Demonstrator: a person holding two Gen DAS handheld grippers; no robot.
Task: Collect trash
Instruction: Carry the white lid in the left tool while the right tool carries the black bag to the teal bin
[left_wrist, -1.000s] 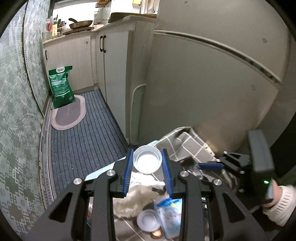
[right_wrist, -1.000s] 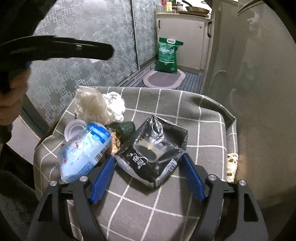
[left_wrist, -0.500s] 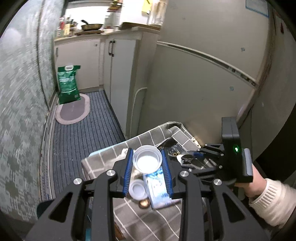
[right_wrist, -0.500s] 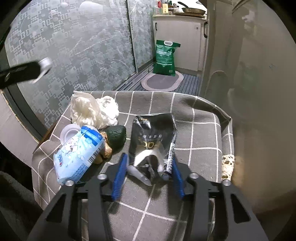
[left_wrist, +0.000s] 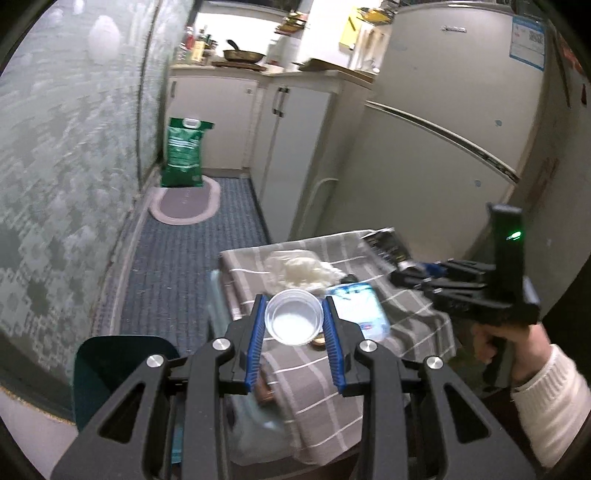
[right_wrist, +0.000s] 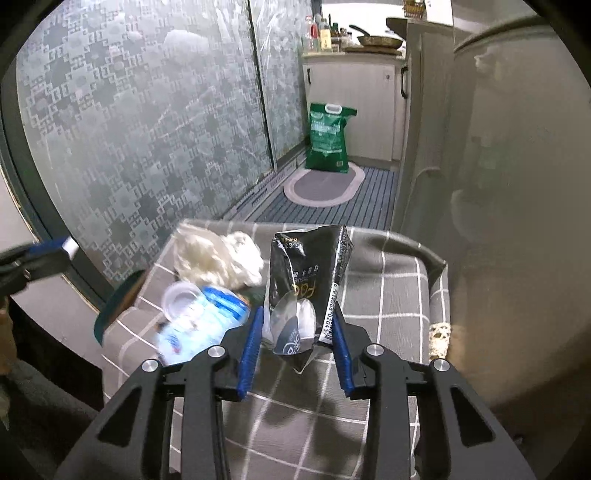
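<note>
My left gripper is shut on a clear plastic cup, held above the near left edge of the grey checked cloth. My right gripper has a crumpled black snack packet between its pads; its jaws are still closing and press on the packet, which hangs clear of the cloth. On the cloth lie a white crumpled wad, a blue-and-white wrapper and a clear lid. A teal bin stands below my left gripper, to its left.
A tall fridge stands close behind the cloth-covered stand, with white cabinets beside it. Patterned glass doors run along the left. A green sack and an oval mat sit on the striped floor runner.
My right gripper closed on the black packet and raised it off the cloth. My left gripper carried the cup back and to the left, off the trash pile toward the teal bin.
</note>
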